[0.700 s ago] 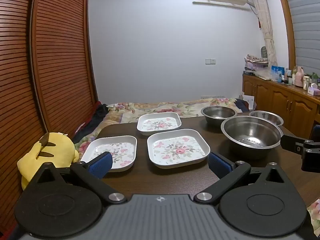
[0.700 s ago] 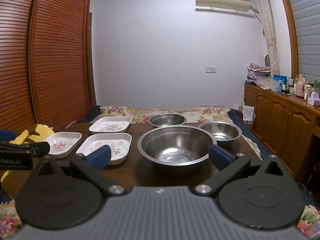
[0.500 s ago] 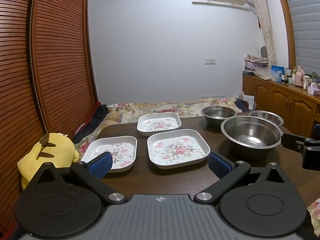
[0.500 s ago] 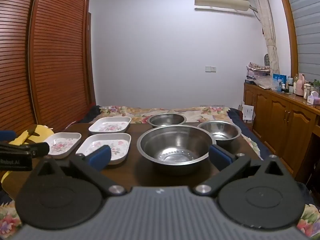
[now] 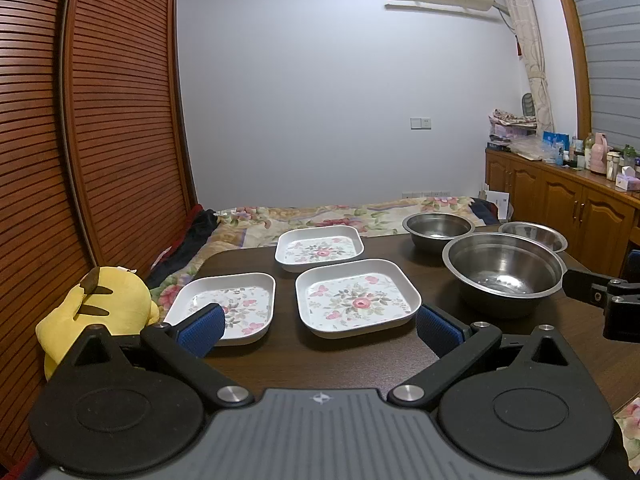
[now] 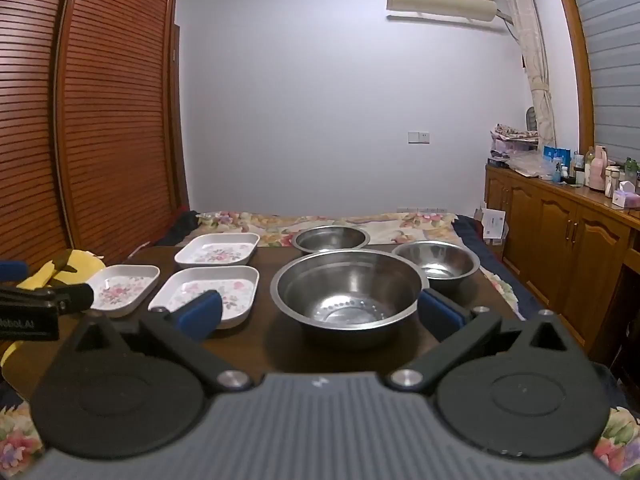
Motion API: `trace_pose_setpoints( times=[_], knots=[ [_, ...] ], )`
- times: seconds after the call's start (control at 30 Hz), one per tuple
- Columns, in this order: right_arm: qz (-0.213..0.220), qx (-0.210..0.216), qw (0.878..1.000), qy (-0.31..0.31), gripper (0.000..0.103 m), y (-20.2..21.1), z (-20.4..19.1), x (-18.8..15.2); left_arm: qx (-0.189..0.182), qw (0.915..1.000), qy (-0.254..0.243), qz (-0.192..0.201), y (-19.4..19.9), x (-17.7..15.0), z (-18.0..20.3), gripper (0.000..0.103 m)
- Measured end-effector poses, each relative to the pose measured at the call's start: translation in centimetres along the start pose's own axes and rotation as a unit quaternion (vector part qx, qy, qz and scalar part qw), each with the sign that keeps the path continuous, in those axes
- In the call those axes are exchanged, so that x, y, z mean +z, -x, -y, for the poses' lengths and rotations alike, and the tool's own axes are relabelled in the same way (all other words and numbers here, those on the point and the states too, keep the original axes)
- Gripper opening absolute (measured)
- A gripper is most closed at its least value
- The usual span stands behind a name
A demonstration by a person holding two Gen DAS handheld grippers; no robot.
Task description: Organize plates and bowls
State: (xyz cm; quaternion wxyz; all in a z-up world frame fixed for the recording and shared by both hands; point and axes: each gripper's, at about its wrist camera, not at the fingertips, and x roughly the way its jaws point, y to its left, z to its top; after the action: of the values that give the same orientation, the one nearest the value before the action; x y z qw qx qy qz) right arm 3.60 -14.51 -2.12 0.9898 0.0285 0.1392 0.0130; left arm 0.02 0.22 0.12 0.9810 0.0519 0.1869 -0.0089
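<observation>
Three white square plates with flower prints lie on the dark table: a near-left plate, a middle plate and a far plate. To their right stand three steel bowls: a large bowl, a far bowl and a right bowl. My left gripper hovers open just short of the middle plate, nothing between its blue pads. My right gripper is open in front of the large bowl, whose near side sits between the pads without touching.
A yellow plush toy lies off the table's left edge. A bed with a floral cover lies beyond the table. A wooden cabinet with bottles stands on the right, slatted wardrobe doors on the left.
</observation>
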Motion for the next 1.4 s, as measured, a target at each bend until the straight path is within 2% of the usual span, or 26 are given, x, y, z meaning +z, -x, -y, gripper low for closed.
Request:
trace_pose_setpoints(
  times=[1.4],
  knots=[
    [-0.001, 0.004, 1.000, -0.006, 0.103, 0.10, 0.18, 0.09, 0.000, 1.0000, 0.001, 0.001, 0.23, 0.34, -0.23, 0.103]
  ],
)
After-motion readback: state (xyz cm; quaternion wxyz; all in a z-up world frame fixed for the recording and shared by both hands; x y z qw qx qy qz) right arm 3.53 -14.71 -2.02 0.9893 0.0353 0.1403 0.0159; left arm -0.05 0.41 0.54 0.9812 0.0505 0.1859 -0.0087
